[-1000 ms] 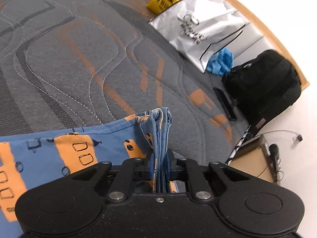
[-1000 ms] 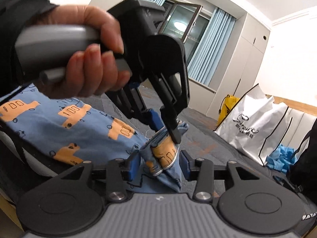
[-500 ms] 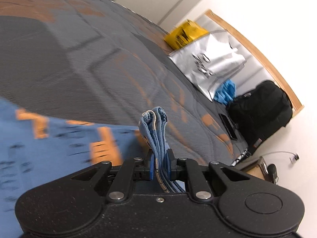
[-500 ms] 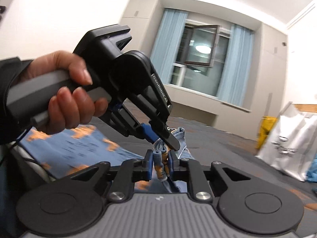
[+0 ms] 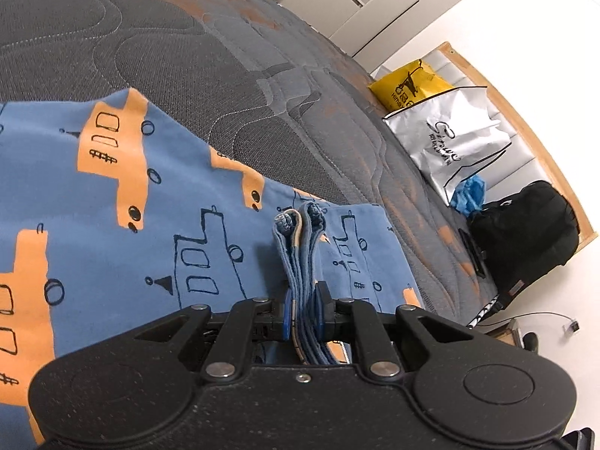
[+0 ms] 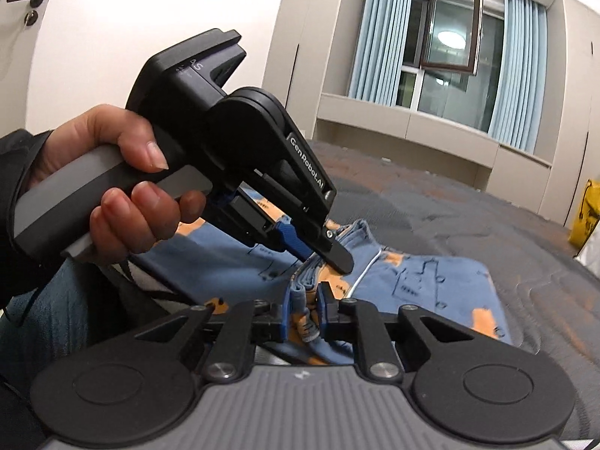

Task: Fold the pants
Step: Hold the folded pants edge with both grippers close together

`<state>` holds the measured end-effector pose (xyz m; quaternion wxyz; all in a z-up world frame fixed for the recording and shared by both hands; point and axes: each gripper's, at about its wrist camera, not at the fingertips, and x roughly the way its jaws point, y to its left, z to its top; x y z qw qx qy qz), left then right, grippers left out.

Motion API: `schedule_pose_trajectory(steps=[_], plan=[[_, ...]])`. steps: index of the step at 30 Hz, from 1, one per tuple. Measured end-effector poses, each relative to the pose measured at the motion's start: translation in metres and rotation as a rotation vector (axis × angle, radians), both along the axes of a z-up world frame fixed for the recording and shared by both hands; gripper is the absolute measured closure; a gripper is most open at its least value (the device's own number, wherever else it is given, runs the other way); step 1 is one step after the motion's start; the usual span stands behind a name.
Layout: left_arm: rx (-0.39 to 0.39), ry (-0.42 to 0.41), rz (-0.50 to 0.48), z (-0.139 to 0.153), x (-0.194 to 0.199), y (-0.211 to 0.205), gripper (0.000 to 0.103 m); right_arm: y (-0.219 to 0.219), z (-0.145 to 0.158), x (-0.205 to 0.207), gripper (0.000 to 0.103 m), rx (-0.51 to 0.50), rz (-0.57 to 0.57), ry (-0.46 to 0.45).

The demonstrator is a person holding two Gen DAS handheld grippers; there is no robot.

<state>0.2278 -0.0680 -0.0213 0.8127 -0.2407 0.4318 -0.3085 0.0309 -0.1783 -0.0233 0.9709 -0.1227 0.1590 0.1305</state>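
Blue pants (image 5: 112, 225) with orange boat prints lie spread on the grey quilted mattress (image 5: 187, 56). My left gripper (image 5: 303, 315) is shut on a bunched stack of the pants' edge, which sticks up between its jaws. My right gripper (image 6: 304, 318) is shut on a fold of the same pants (image 6: 431, 281). In the right wrist view the left gripper (image 6: 330, 251) is held by a hand just ahead, pinching the same bunch of cloth, with a white drawstring (image 6: 365, 270) beside it.
A white shopping bag (image 5: 457, 142), a yellow bag (image 5: 408, 86), blue cloth (image 5: 468, 193) and a black backpack (image 5: 525, 228) sit at the mattress's far right edge against a wooden headboard. A window with blue curtains (image 6: 450, 37) is behind the bed.
Both grippers have carried the held edge of the pants over, and the cloth now lies spread under and ahead of them. Both stay shut on the cloth.
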Motion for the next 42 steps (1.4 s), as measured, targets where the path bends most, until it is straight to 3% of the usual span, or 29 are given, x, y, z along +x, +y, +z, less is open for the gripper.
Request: schedule_pose_trajectory(steps=[32, 42], plan=[[0.002, -0.014, 0.02, -0.003, -0.005, -0.004, 0.089, 0.003, -0.006, 0.007, 0.085, 0.056, 0.006, 0.008], [0.001, -0.149, 0.052, 0.025, -0.022, 0.021, 0.092, 0.016, 0.007, 0.006, 0.085, 0.08, 0.066, -0.066]])
